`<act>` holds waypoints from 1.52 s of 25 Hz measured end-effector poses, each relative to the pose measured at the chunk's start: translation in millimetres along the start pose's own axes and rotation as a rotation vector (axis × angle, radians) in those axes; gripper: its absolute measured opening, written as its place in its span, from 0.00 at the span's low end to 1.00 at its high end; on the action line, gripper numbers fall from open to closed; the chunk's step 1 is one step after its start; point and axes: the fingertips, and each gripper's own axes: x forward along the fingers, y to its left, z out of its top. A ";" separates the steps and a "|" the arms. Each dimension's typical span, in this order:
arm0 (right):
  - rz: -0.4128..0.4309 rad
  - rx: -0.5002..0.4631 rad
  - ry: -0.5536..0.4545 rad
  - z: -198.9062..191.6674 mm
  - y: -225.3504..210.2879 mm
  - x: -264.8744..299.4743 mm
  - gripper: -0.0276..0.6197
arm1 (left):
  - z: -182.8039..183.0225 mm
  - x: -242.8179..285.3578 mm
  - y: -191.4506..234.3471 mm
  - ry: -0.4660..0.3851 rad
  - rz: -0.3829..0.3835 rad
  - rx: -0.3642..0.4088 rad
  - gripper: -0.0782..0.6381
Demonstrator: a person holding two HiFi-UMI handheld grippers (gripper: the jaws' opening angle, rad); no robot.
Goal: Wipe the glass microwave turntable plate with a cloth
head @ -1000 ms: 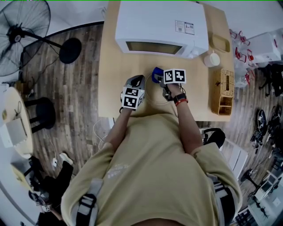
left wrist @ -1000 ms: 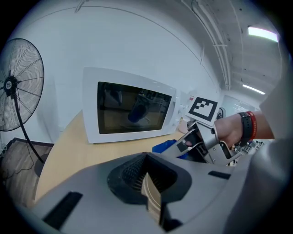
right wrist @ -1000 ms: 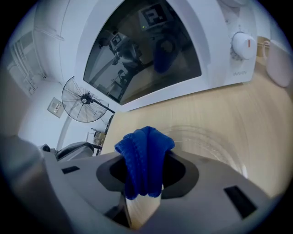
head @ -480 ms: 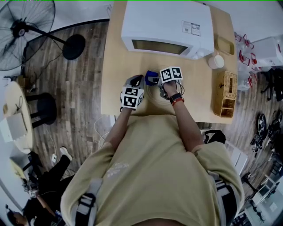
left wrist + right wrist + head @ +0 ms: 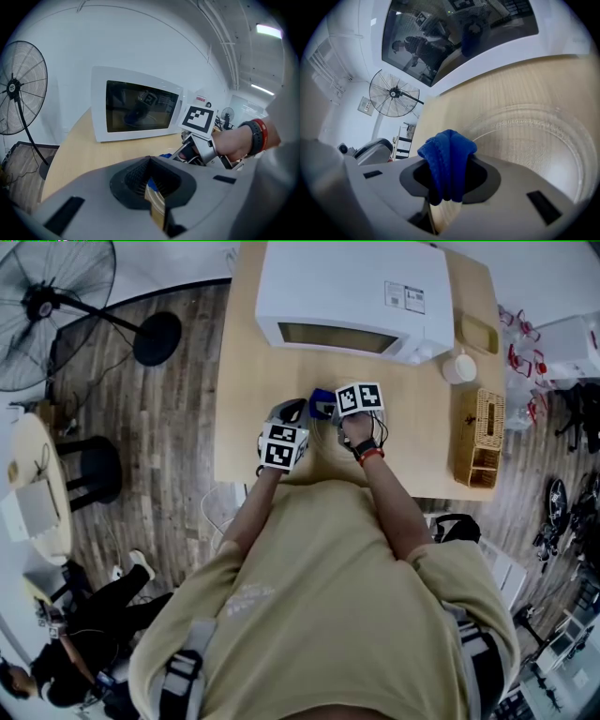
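On the table, the plate lies near the front edge, before the microwave, with free wood to its right as far as the cup and basket. The left tongs are closed on what looks like the plate's rim. The right tongs are clamped on the cloth, just over the plate's left part.
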 end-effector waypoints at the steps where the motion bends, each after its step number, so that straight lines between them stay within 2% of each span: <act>1: -0.003 0.003 -0.003 0.2 -1.1 -1.0 0.25 | 0.1 0.4 -2.0 0.001 -0.004 0.003 0.13; 13: -0.005 0.064 -0.045 1.4 -18.0 -17.5 0.24 | -3.1 3.7 -12.8 0.013 -0.026 0.011 0.13; 38: -0.043 0.125 -0.118 2.9 -47.4 -47.5 0.25 | -9.1 5.4 -21.3 0.028 -0.042 0.023 0.13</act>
